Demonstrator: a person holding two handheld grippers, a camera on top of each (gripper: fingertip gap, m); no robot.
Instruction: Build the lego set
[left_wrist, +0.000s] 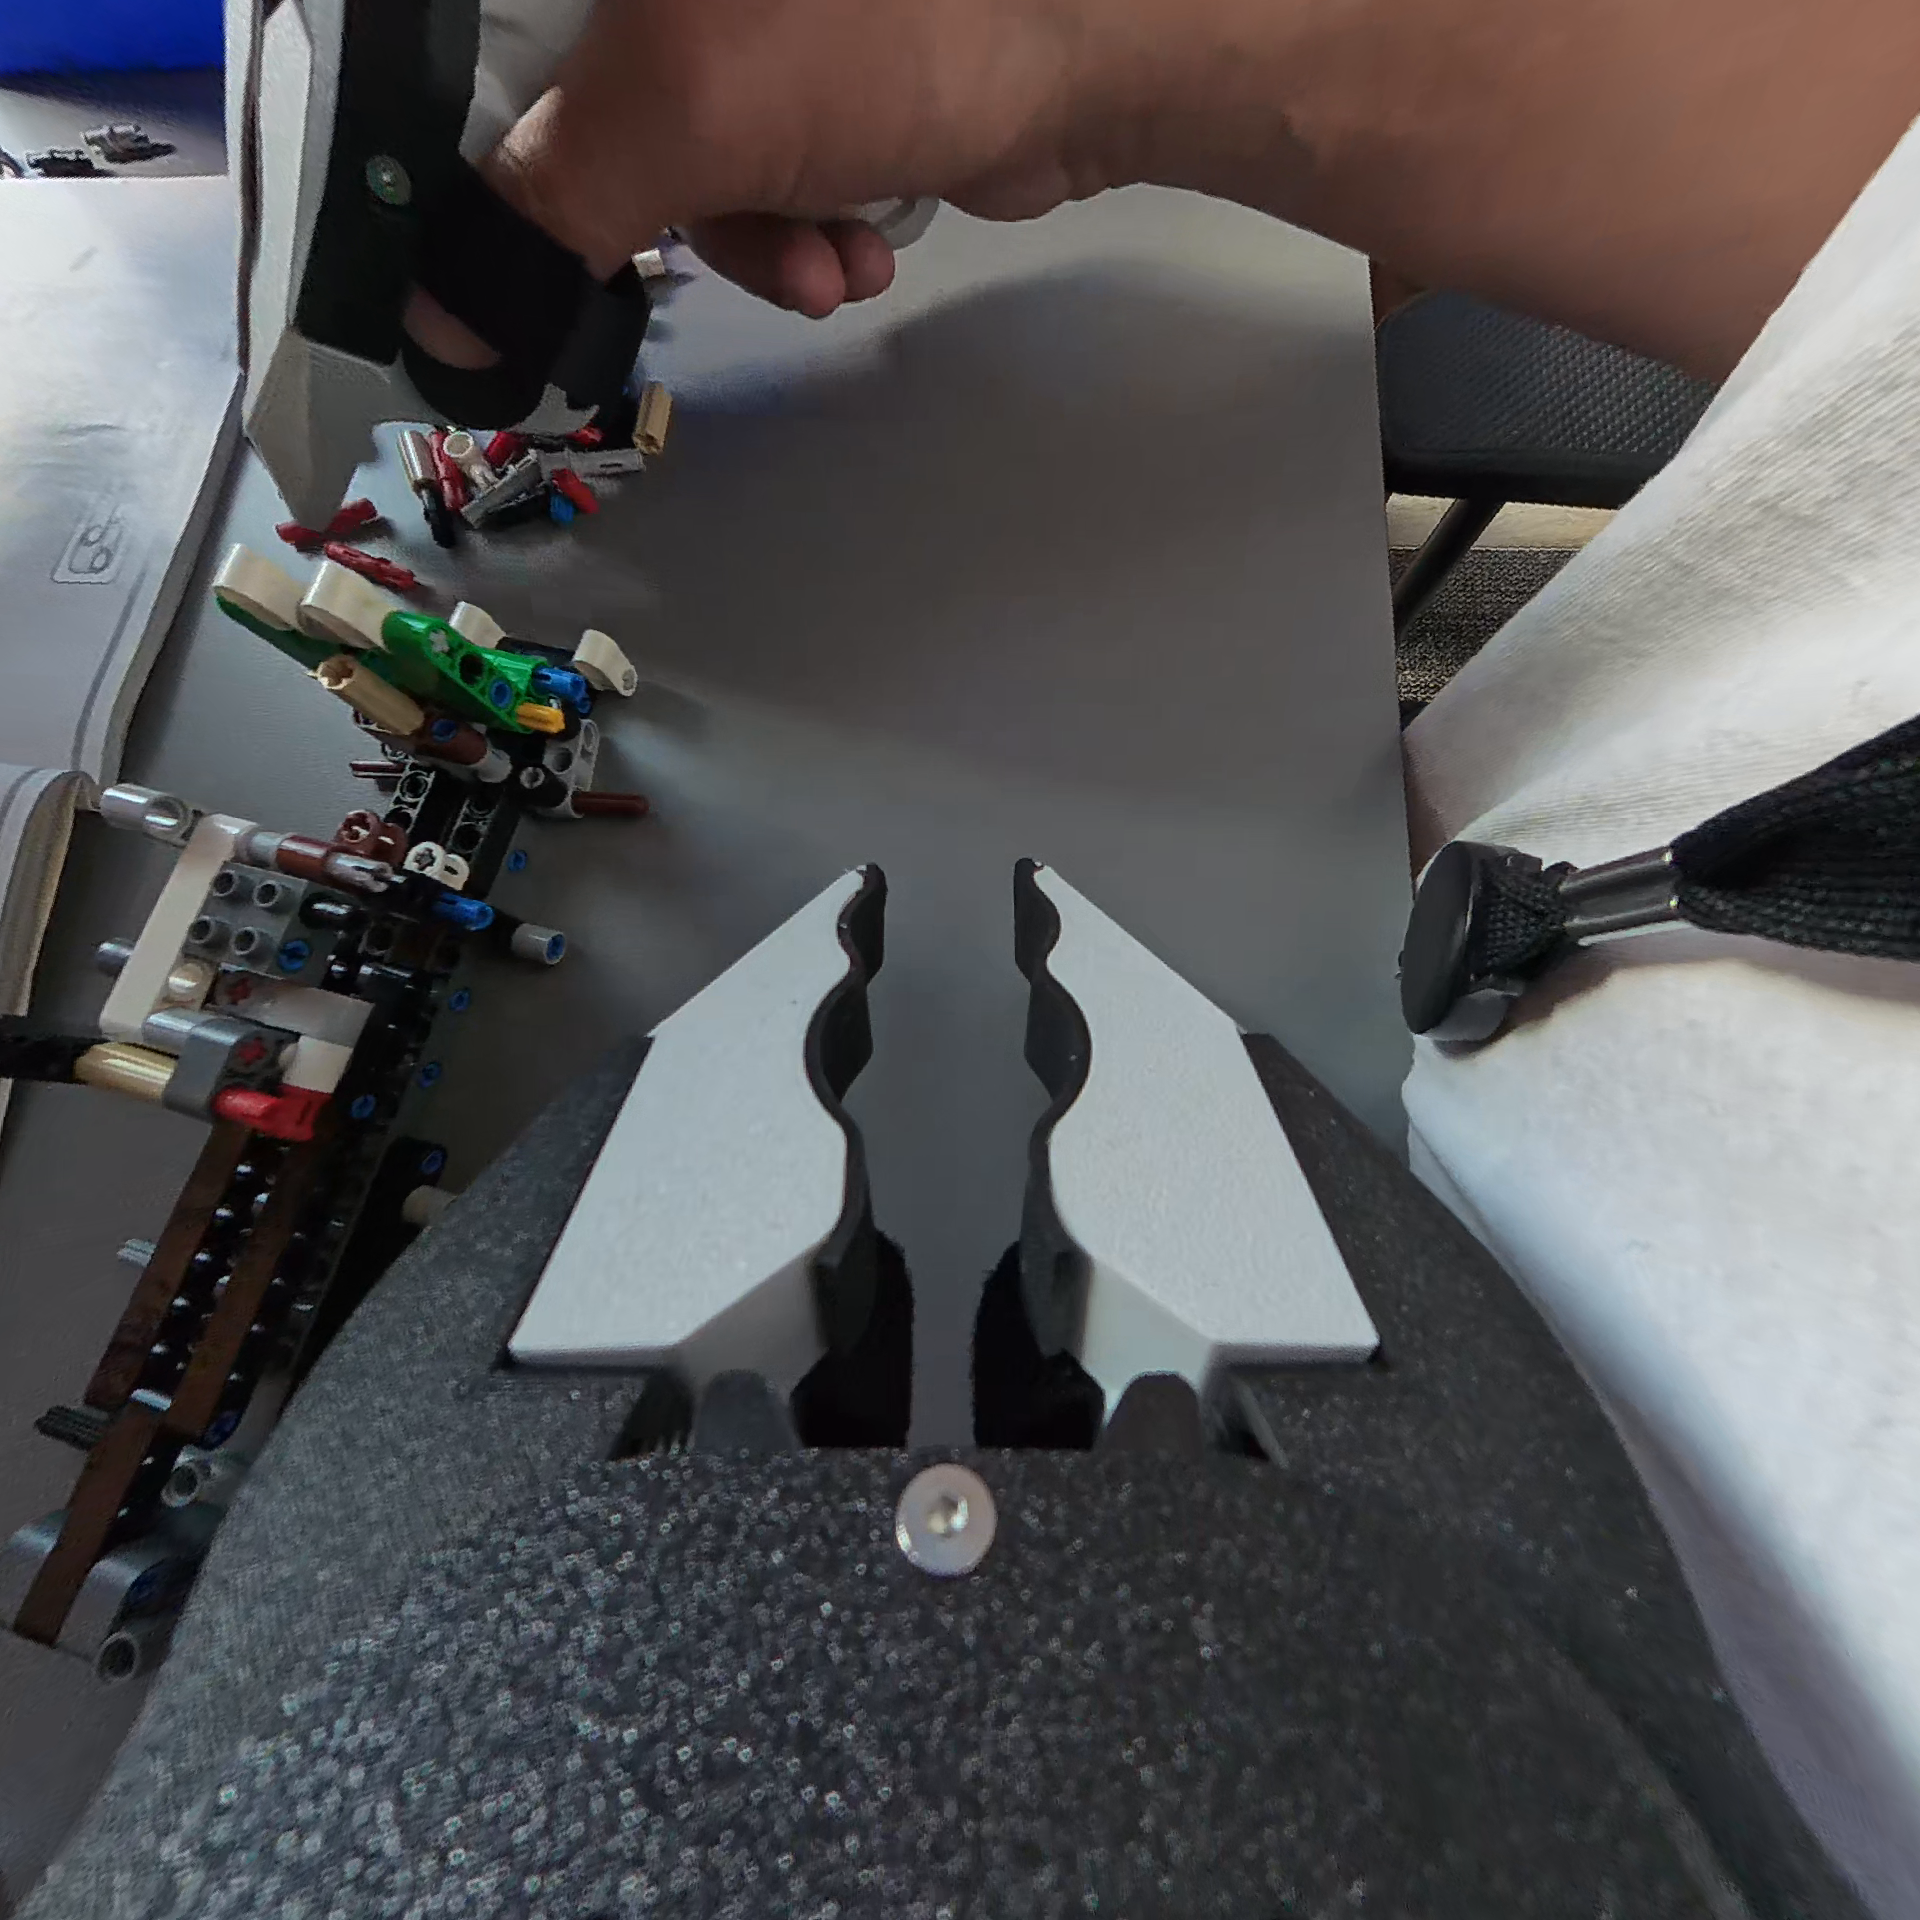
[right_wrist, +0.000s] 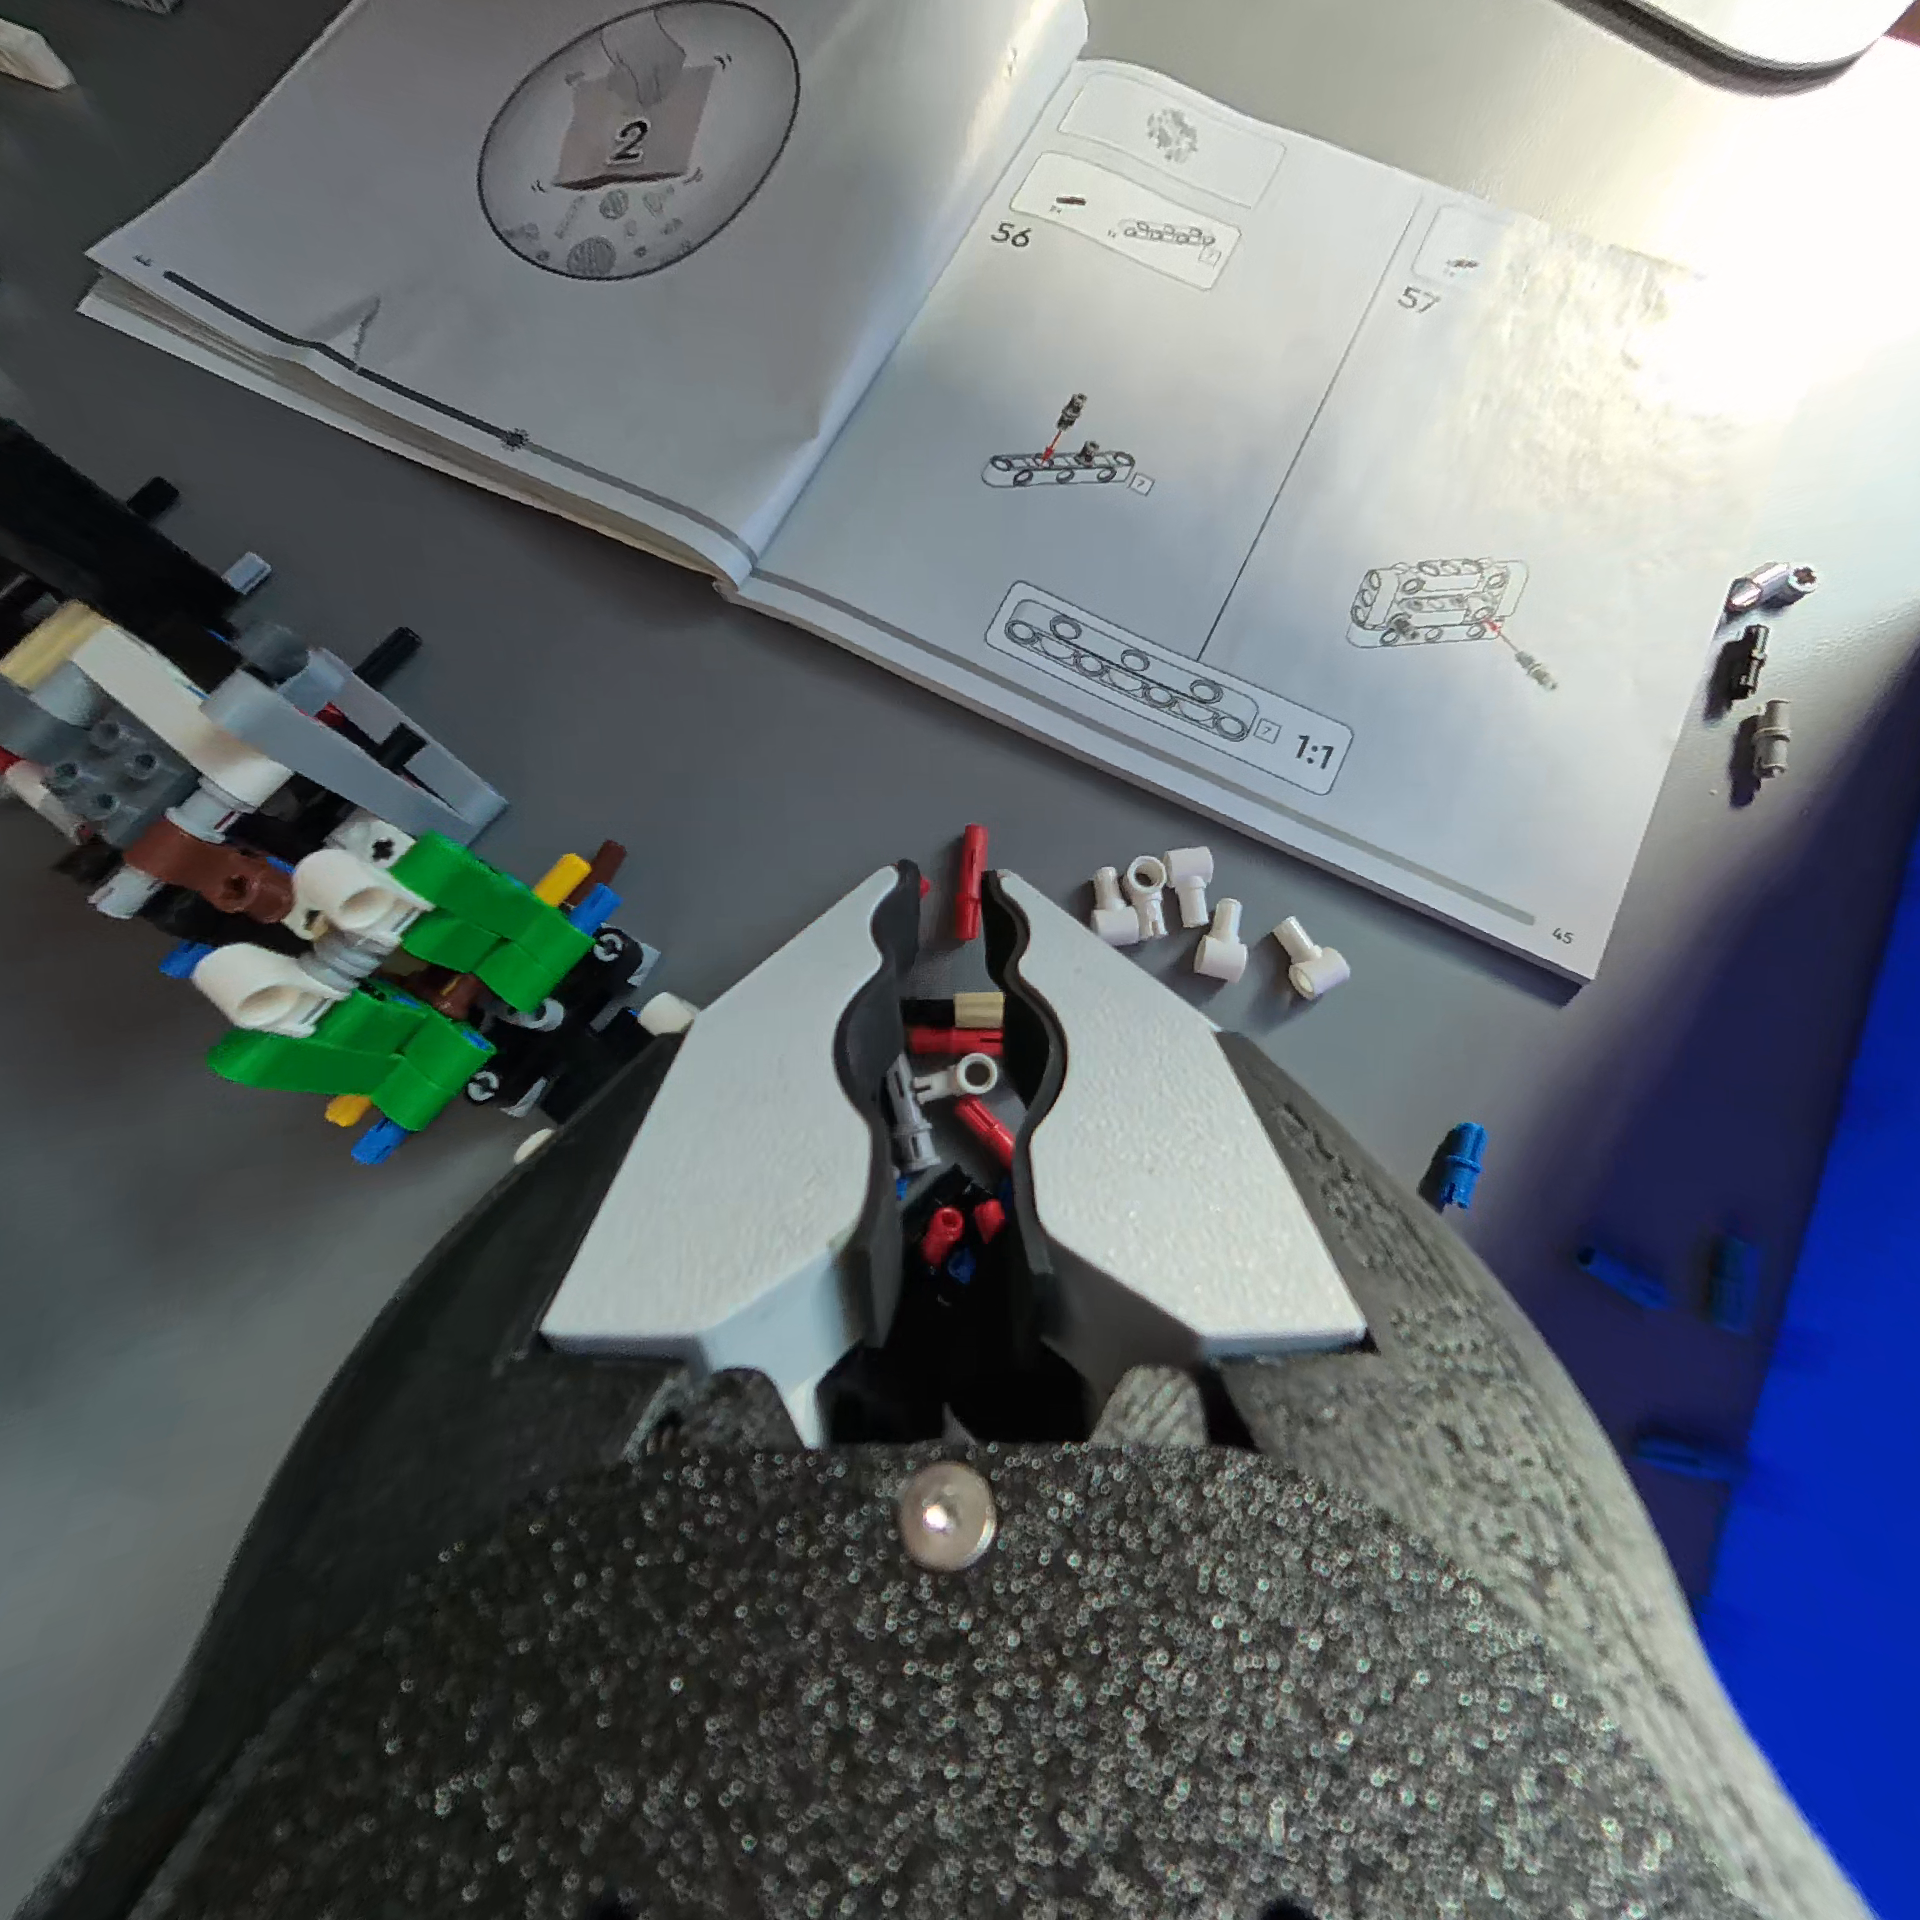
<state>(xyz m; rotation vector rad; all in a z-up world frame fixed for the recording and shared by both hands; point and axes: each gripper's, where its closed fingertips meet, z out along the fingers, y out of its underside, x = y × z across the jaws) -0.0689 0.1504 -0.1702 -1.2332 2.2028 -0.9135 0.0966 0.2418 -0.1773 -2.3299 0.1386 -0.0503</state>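
I count five white connectors (right_wrist: 1216, 920) just right of my right gripper (right_wrist: 951, 883), whose fingers stand slightly apart over a red pin (right_wrist: 971, 881), pinching nothing; my left gripper (left_wrist: 951, 878) is spread over bare grey table (left_wrist: 1039, 571); one open booklet (right_wrist: 935, 416) lies beyond the connectors.

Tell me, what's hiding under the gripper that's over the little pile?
Under the right gripper lies a pile of small building-toy parts on the grey table: red pins, a white connector, a tan-and-black pin, blue bits. The gripper's grey fingers cover whatever lies farther out.
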